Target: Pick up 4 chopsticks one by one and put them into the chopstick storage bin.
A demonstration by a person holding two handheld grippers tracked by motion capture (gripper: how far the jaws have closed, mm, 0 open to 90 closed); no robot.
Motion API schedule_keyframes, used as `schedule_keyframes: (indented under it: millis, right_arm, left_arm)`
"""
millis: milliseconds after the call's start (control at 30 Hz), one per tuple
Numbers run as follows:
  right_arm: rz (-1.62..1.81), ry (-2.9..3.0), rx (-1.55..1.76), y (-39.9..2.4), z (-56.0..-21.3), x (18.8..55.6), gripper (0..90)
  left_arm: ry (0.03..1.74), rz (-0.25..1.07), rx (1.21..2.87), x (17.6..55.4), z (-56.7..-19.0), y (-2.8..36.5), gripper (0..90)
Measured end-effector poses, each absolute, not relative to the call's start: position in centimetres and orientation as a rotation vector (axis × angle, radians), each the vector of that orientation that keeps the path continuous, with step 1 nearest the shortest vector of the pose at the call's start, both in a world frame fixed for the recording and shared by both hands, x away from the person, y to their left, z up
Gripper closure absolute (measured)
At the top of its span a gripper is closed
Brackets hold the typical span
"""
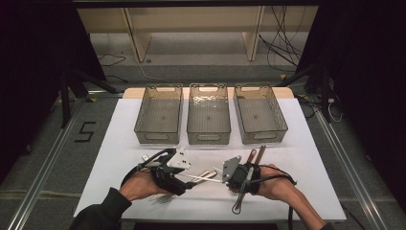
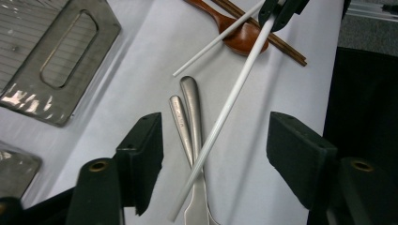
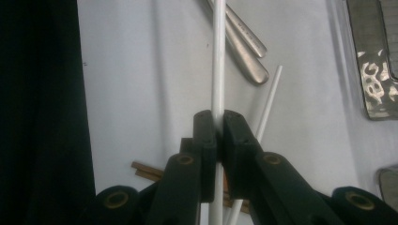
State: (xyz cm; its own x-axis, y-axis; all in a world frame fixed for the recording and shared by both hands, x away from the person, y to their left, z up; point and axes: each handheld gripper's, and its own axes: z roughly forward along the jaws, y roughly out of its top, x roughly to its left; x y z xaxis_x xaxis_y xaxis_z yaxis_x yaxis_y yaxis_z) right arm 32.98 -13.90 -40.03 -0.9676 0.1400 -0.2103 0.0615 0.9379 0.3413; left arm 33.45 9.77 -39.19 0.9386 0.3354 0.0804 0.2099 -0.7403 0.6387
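Three clear bins stand side by side along the far part of the bench: a left bin, a middle bin and a right bin, each with handle slots in its end walls. Nearer, two metal handles lie side by side. A wooden spoon rests beside brown chopsticks.

My left gripper sits low over the table in my left hand, pointing right, its jaws apart with bare pads. My right gripper points left toward it from my right hand, jaws pinched tight together. Both forearms come in from the near edge, wrists level.
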Motion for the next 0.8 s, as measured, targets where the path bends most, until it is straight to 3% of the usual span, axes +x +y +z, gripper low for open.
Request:
schedule_keyframes:
  millis: [800]
  right_arm:
    - [0.453, 2.877, 0.019, -12.7, -40.1, 31.8, 85.2]
  left_arm:
    - [0.298, 0.191, 2.592, 33.0, -41.0, 8.3, 65.8]
